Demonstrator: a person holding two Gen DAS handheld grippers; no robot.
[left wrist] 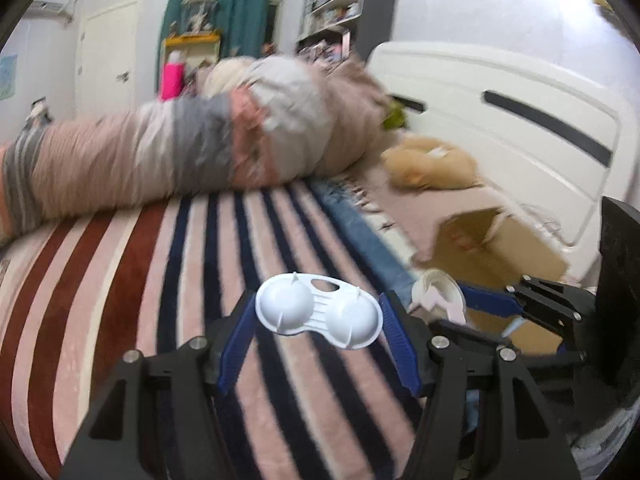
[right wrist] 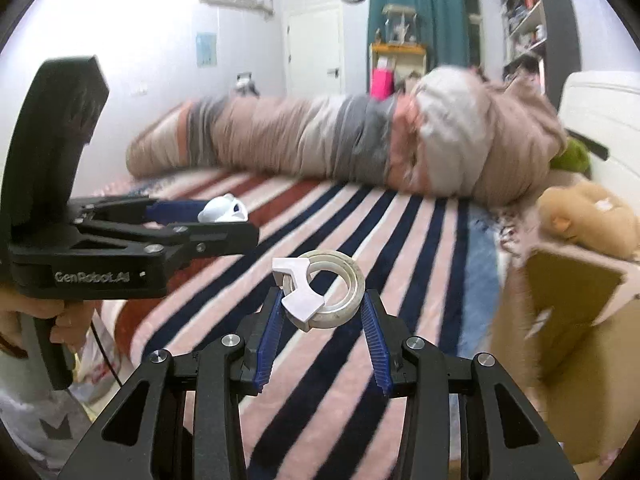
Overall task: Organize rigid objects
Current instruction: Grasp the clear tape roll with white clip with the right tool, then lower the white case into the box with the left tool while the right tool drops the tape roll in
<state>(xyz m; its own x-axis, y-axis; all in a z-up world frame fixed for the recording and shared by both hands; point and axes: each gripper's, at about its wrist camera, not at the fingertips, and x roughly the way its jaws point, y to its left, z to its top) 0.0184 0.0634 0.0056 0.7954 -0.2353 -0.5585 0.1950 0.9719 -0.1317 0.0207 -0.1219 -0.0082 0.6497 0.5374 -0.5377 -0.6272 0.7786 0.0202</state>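
**Both claws loaded, mid-carry over the bed**

Left claw (left wrist: pixel 318 320) pinches a white plastic double-dome piece (left wrist: pixel 318 314), two rounded cups joined by a slotted bridge. It is held across its length, blue ribbed pads on both ends, clear above the bed.

Right claw (right wrist: pixel 323 304) pinches a white plastic ring stack with a flat notched tab (right wrist: pixel 320 290) sticking out to the left. Pads press on both sides of the ring; it is also off the surface.

Below both: bed with a striped pink, navy and dark red blanket (right wrist: pixel 360 220). A rolled-up striped duvet (right wrist: pixel 340 144) lies across the far side. An open brown cardboard box (right wrist: pixel 576 320) sits at the near right of the bed, one flap up, with a tan plush toy (right wrist: pixel 588 216) just beyond it.

Step, my read: pick is done for both parts, this is the transport leg. The box looks like the likely drop point, though nothing confirms it.

Next move calls for:
- swinging both claws right towards the box opening
- clearing the raised flap
- staggering the drops so the claws don't collide; they ride close together
- keeping pad pressure steady, since smooth domes may slip
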